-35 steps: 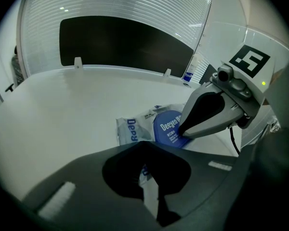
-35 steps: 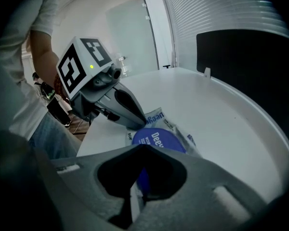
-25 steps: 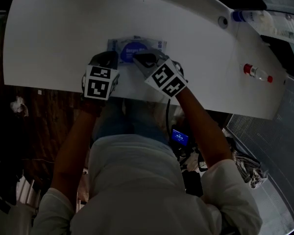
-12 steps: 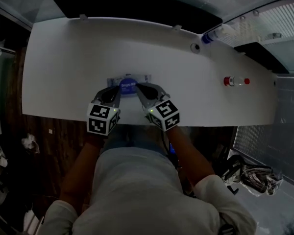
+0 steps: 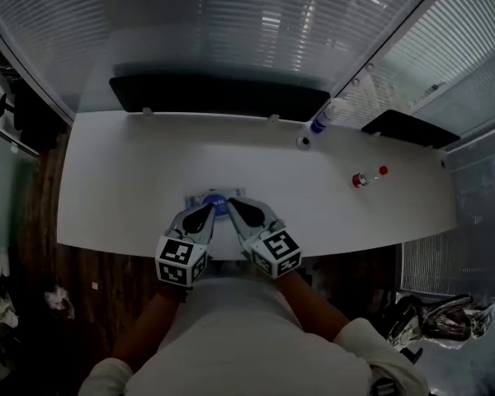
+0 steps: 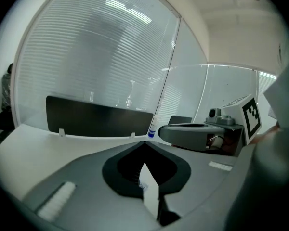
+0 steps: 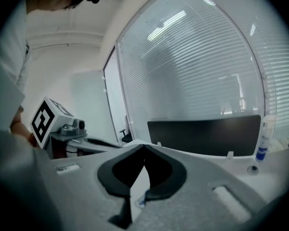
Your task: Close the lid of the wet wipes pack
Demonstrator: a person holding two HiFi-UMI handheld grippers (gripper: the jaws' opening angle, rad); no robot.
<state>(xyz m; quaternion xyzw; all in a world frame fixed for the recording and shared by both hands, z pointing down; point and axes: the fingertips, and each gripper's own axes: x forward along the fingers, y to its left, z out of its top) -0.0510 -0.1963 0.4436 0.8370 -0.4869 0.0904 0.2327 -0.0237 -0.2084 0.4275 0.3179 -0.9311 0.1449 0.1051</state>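
Observation:
The wet wipes pack (image 5: 217, 199) lies flat on the white table (image 5: 124, 188), close to its near edge. Its blue lid patch shows between the gripper tips, and the near part is hidden. My left gripper (image 5: 205, 210) and right gripper (image 5: 232, 205) rest side by side at the pack's near side, tips pointing at it. In the left gripper view the gripper (image 6: 144, 146) is shut with nothing in it, and a sliver of the pack (image 6: 142, 185) shows below. The right gripper (image 7: 144, 148) is likewise shut and empty above a scrap of the pack (image 7: 140, 202).
A long black bar (image 5: 219, 96) runs along the table's far edge before the blinds. A blue-capped bottle (image 5: 320, 120) and a small round fitting (image 5: 301, 142) stand at the back right. A small red-capped bottle (image 5: 361, 179) lies to the right.
The head view has tilted up and takes in the whole table and the blinds. Both grippers stay together at the pack's near side and cover more of it than before.

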